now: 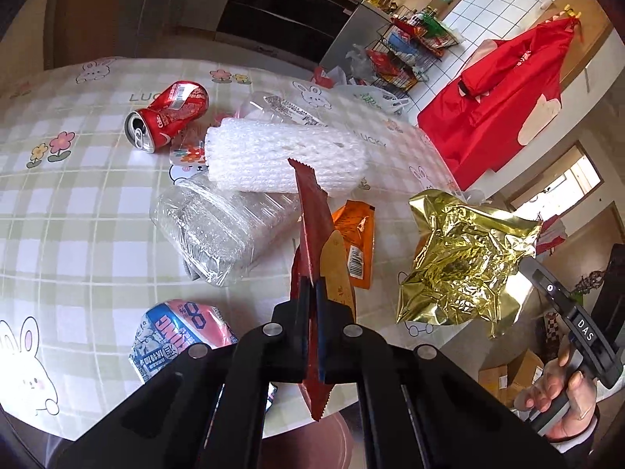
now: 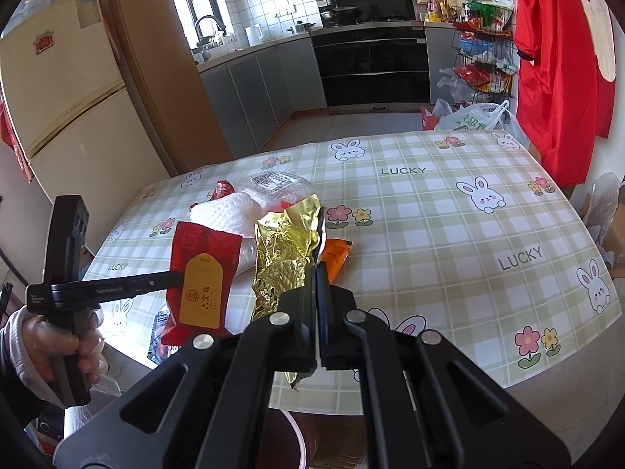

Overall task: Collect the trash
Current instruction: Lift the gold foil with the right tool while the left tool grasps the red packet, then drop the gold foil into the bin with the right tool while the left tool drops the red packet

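Note:
My left gripper [image 1: 312,293] is shut on a red wrapper with a gold label [image 1: 312,226], held edge-on above the table; the wrapper also shows in the right wrist view [image 2: 203,277]. My right gripper [image 2: 315,273] is shut on a crumpled gold foil wrapper [image 2: 285,242], which also shows in the left wrist view [image 1: 465,258] lifted at the table's right edge. On the checked tablecloth [image 1: 78,203] lie a crushed red cola can [image 1: 168,115], a white foam net sleeve [image 1: 285,156], a crushed clear plastic bottle [image 1: 218,230], an orange packet [image 1: 357,238] and a blue-and-pink crushed can [image 1: 179,336].
A clear plastic tray with a label [image 1: 281,107] lies behind the foam sleeve. A red cloth [image 2: 554,58] hangs at the right. A wire rack with packets [image 2: 484,51] and plastic bags [image 2: 476,117] stand beyond the table. A round bin rim [image 2: 297,430] shows below the near edge.

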The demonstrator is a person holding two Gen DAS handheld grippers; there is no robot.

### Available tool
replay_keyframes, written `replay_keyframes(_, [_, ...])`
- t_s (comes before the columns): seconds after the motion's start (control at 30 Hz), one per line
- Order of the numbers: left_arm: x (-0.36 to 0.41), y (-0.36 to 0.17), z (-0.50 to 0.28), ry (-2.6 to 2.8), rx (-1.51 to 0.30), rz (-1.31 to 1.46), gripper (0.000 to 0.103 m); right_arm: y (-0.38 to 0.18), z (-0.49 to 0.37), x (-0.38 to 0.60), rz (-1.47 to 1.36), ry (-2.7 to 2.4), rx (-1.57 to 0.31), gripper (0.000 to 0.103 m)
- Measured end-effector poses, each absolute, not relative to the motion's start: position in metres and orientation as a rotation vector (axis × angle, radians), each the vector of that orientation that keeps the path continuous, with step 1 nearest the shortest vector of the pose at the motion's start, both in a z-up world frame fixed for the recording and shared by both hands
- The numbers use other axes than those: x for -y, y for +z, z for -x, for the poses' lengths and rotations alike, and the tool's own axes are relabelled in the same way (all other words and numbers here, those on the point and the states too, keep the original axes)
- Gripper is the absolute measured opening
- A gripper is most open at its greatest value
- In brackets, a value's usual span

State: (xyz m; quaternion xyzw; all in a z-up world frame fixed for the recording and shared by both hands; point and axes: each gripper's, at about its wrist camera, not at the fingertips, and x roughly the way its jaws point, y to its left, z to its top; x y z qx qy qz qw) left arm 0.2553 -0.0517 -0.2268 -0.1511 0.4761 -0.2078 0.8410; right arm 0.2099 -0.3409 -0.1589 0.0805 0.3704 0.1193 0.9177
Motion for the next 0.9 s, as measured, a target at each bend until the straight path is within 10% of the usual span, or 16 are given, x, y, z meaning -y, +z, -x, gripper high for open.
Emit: replay_keyframes(0.9, [-0.030, -0.105, -0.085, -0.320, -0.633, 0.315, 0.003, -0.120, -0.106, 0.253, -0.002, 0.415, -0.789, 0.005])
